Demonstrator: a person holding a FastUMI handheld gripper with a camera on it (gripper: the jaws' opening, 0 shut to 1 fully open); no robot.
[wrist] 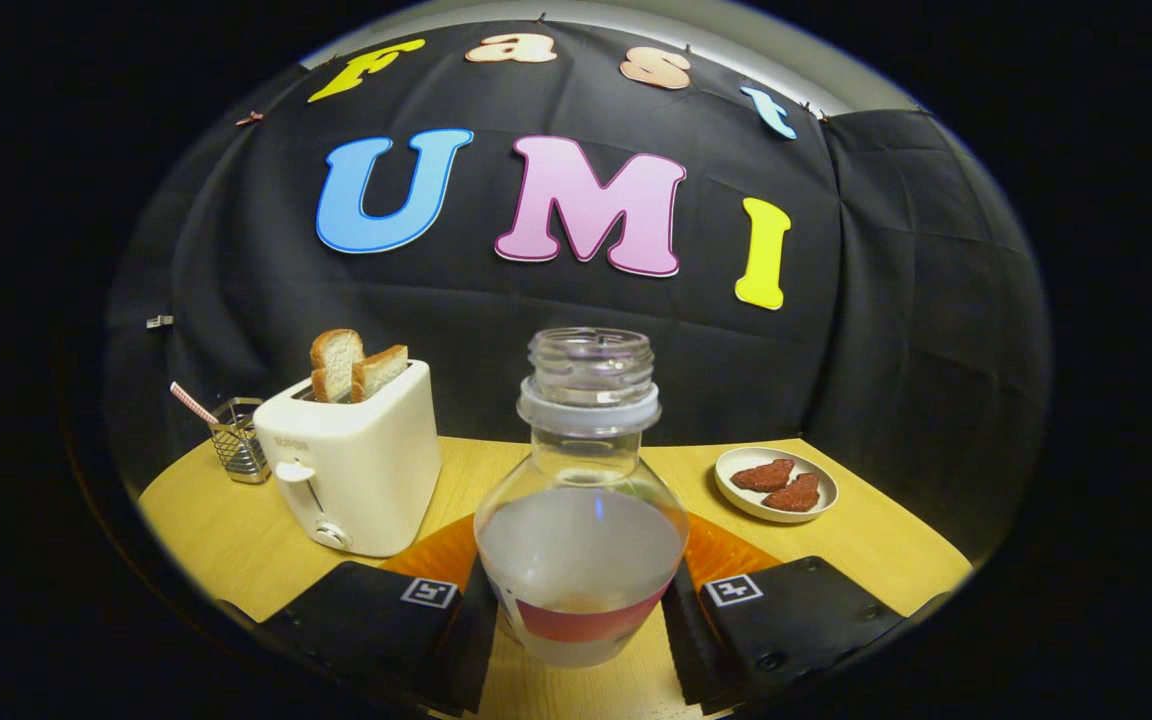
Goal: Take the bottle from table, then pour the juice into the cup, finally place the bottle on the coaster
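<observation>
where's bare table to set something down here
Free: the wood between the toaster and bottle, and around the plate. Crowded: the gripper fingers flank the bottle over the orange coaster.

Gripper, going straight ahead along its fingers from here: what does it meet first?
The bottle already sits between the fingers of the gripper, so it would push into that first. The orange coaster lies just beyond. Whether both fingers already press on the bottle is unclear.
</observation>
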